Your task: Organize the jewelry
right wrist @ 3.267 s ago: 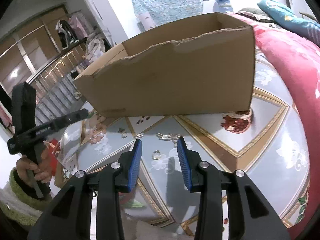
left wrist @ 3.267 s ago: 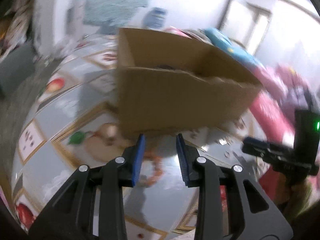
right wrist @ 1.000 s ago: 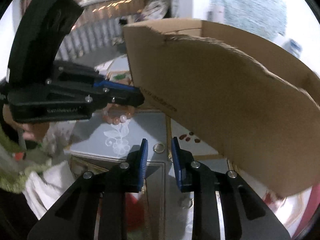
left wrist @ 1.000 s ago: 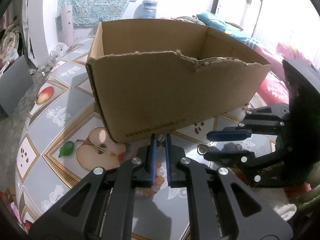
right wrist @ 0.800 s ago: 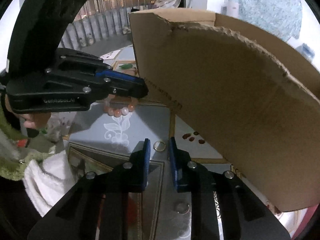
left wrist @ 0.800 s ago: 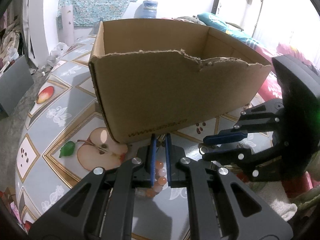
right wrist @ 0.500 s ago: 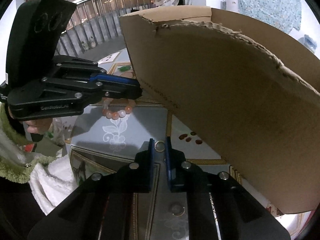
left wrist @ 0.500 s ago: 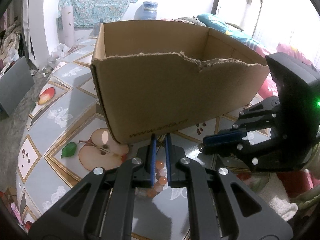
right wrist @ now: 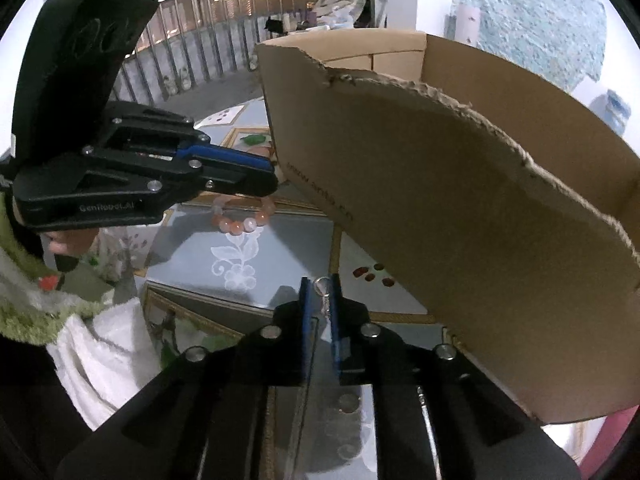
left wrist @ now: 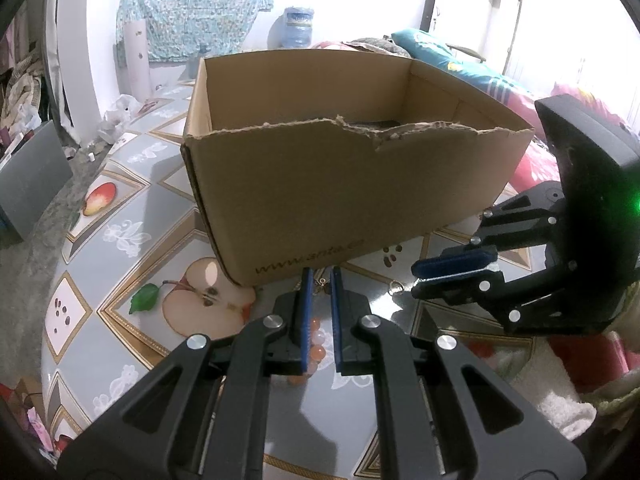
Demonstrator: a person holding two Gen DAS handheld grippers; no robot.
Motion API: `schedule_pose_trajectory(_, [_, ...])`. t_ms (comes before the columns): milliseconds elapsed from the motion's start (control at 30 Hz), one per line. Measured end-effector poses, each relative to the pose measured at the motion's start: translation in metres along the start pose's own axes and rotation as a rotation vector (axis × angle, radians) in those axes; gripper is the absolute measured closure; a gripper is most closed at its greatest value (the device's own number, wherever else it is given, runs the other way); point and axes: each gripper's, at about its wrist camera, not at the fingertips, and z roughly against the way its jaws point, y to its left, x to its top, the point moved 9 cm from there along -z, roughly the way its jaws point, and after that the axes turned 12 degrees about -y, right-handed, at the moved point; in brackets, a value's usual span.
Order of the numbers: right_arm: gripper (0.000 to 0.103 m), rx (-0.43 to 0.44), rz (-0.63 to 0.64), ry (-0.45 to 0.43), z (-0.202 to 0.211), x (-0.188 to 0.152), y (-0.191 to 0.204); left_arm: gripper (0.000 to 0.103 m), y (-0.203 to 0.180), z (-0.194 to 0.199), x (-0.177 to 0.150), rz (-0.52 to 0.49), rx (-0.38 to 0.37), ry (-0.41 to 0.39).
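Left tool (left wrist: 319, 312) pinches bead bracelet (right wrist: 243, 216), lifted off worktop (left wrist: 120, 232) near cardboard box (left wrist: 352, 184). Right tool (right wrist: 320, 312), just reopening slightly, grips ring (right wrist: 321, 286) for boxing.

Matt corrugated cardboard box (left wrist: 352, 196) (torn rough rim); glossy printed tablecloth (left wrist: 120, 240); polished beads (right wrist: 244, 220); metal ring (right wrist: 322, 286).

My left wrist camera looks steeply down along its fingers, close to the cardboard box (left wrist: 352, 184) on the patterned table (left wrist: 120, 236), the right gripper (left wrist: 416, 280) at its right edge. My right wrist camera faces the same box (right wrist: 460, 208) from nearer, seemingly more obliquely. Both views share box and bead bracelet (right wrist: 242, 216).
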Motion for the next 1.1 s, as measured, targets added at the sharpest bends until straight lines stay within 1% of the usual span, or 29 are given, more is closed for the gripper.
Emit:
schedule_pose_trajectory(200, [0.09,0.031,0.051,0.042,-0.013,0.001,0.0,0.095,-0.001,-0.001,0.0,-0.001,-0.004,0.003])
schedule_pose_trajectory(400, [0.09,0.099,-0.001,0.043,-0.019,0.007,-0.002,0.095,-0.002,-0.003,-0.001,-0.004,-0.018,-0.002])
schedule_pose_trajectory(800, [0.093,0.079,-0.012,0.023,-0.014,0.007,-0.004,0.095,0.001,-0.002,-0.003,0.002,-0.02,-0.005])
schedule_pose_trajectory(967, [0.093,0.07,-0.018,-0.017,-0.002,0.013,-0.003,0.095,-0.002,0.005,-0.001,-0.006,-0.015,-0.019])
schedule_pose_trajectory(1100, [0.093,0.051,-0.036,-0.086,0.022,0.027,-0.005,0.095,-0.008,0.019,0.009,-0.016,-0.022,-0.052])
